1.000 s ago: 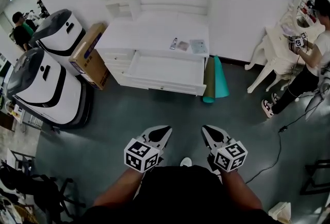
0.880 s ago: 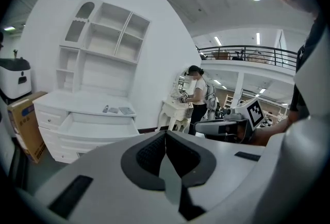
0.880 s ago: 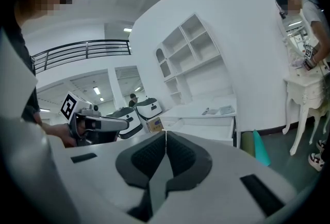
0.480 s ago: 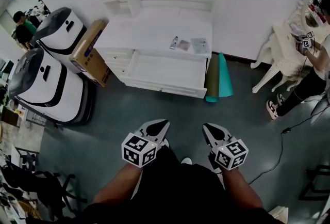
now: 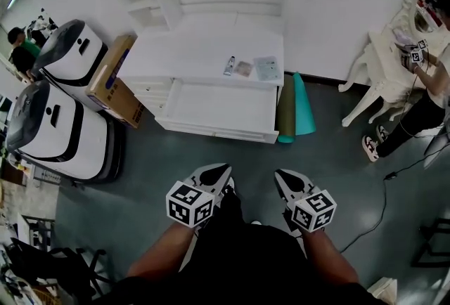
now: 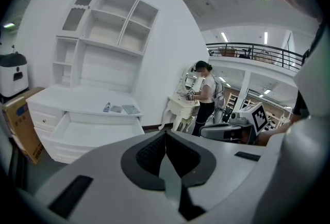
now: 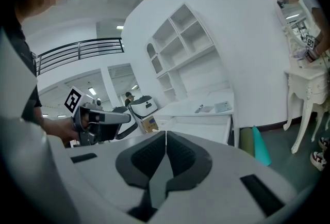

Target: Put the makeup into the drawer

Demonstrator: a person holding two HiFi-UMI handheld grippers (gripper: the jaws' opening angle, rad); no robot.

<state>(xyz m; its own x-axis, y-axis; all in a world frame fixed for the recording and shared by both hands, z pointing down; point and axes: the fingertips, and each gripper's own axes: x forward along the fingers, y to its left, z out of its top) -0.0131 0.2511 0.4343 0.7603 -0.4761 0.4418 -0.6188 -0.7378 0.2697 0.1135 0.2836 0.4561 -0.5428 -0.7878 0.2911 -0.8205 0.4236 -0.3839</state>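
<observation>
A white desk (image 5: 204,50) stands ahead with its wide drawer (image 5: 221,108) pulled open and nothing showing inside. On the desktop lie the makeup items: a small dark tube (image 5: 229,65), a brownish compact (image 5: 243,69) and a flat pale packet (image 5: 267,68). The left gripper view shows the same tube (image 6: 106,108) and packet (image 6: 131,109), and the right gripper view shows the tube (image 7: 200,109) too. My left gripper (image 5: 221,170) and right gripper (image 5: 280,176) hover side by side over the floor, well short of the drawer. Both are shut and hold nothing.
A cardboard box (image 5: 112,82) leans at the desk's left beside two large white machines (image 5: 60,121). Rolled teal and olive mats (image 5: 295,108) lean at the desk's right corner. At the far right a person (image 5: 430,79) stands by a white vanity table (image 5: 383,65). A cable (image 5: 383,191) lies on the floor.
Both grippers have travelled with me towards the desk, which now looks slightly nearer and shifted left in the head view. Their jaws stay shut.
</observation>
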